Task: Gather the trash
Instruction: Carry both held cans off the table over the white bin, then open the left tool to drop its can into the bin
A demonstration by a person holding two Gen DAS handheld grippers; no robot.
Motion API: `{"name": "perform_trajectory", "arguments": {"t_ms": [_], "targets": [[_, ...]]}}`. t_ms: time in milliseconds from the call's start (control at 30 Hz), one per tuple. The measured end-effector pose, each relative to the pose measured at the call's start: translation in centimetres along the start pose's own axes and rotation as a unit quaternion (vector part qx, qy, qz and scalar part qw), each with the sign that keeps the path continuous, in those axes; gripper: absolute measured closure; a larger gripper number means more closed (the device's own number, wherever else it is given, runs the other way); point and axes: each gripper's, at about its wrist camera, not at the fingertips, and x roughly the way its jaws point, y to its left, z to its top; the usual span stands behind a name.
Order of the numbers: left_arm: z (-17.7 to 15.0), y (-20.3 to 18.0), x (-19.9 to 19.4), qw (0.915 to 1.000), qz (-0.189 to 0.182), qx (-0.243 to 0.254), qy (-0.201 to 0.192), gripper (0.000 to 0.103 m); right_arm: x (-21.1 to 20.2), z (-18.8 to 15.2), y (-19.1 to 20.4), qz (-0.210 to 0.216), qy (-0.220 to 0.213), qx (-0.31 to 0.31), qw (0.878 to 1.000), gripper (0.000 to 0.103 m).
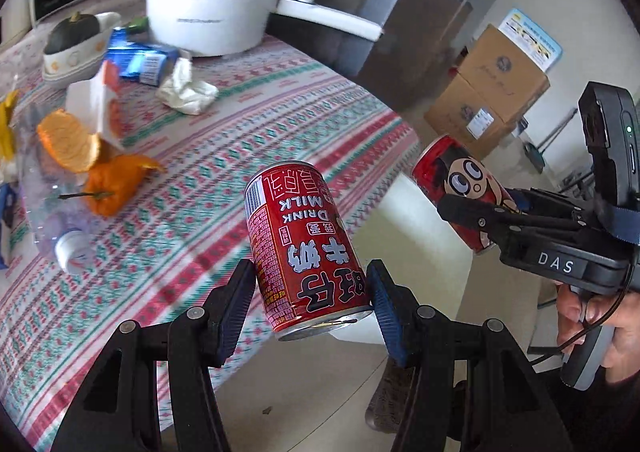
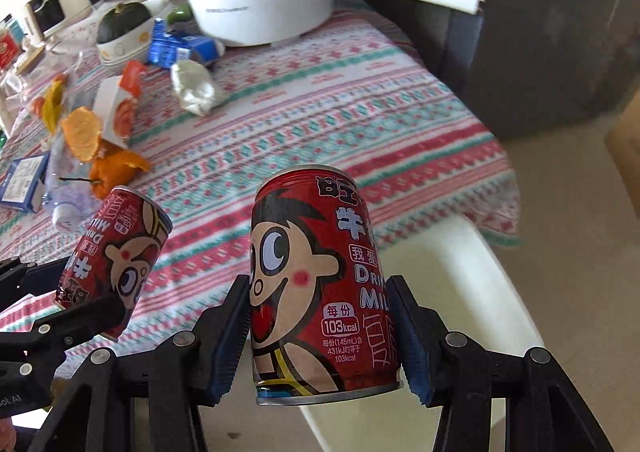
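Observation:
My left gripper (image 1: pixel 312 296) is shut on a red milk drink can (image 1: pixel 304 248), held tilted in the air past the table's front edge. My right gripper (image 2: pixel 320 336) is shut on a second red milk can (image 2: pixel 316 284), held upright beside the table. Each can shows in the other view: the right one (image 1: pixel 460 188) and the left one (image 2: pixel 116 256). More trash lies on the table: orange peels (image 1: pixel 92 160), a crumpled white tissue (image 1: pixel 186 86), a blue wrapper (image 1: pixel 140 60), a white and orange carton (image 1: pixel 96 100) and a clear plastic bottle (image 1: pixel 60 220).
A white electric pot (image 1: pixel 212 0) with a long handle stands at the back of the patterned tablecloth (image 1: pixel 260 120). A bowl with a dark squash (image 1: pixel 72 40) sits back left. A white chair (image 2: pixel 460 292) stands below the cans. Cardboard boxes (image 1: pixel 492 92) are on the floor.

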Motion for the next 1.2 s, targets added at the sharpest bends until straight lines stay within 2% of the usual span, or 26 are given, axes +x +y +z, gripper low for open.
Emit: {"name": "perform_trajectory", "arguments": {"t_ms": [200,367,433,533,767,933,1000,1067,1133,1200], "targets": [[0.0,-5.5,5.1,0.9981,-0.021,0.05,0.03,0.043,0.1,-2.7,-6.2,-0.033,0.018,0.042,0.998,0.045],[-0.4,-8.1,9.3,0.9948,-0.021,0.085,0.052,0.043,0.7,-4.6,-9.5,-0.049,0.039,0.06,0.996,0.045],[-0.8,-8.9,10.8,0.993,-0.01,0.103,0.057,0.043,1.0,-5.1,-10.5,-0.053,0.047,0.066,0.995,0.045],[-1.4,-9.4,12.7,0.9891,0.005,0.131,0.066,0.045,1.5,-5.6,-11.4,-0.06,0.057,0.07,0.994,0.045],[-2.1,-9.4,16.8,0.9845,0.021,0.146,0.095,0.048,2.3,-6.2,-12.3,-0.064,0.07,0.075,0.993,0.045],[-2.0,-9.4,17.1,0.9853,0.01,0.14,0.098,0.048,2.8,-6.2,-12.4,-0.066,0.076,0.073,0.992,0.045],[-2.0,-9.3,17.2,0.9846,0.004,0.135,0.11,0.048,3.0,-6.2,-12.4,-0.068,0.08,0.073,0.992,0.045],[-2.1,-8.8,16.9,0.985,0.006,0.126,0.118,0.045,3.3,-6.2,-12.4,-0.069,0.086,0.074,0.991,0.045],[-2.1,-8.6,15.9,0.986,0.011,0.123,0.112,0.03,3.6,-6.3,-12.4,-0.07,0.092,0.073,0.991,0.045],[-1.9,-8.6,14.5,0.9863,0.019,0.131,0.099,0.021,3.9,-6.3,-12.5,-0.071,0.097,0.074,0.99,0.045]]}}
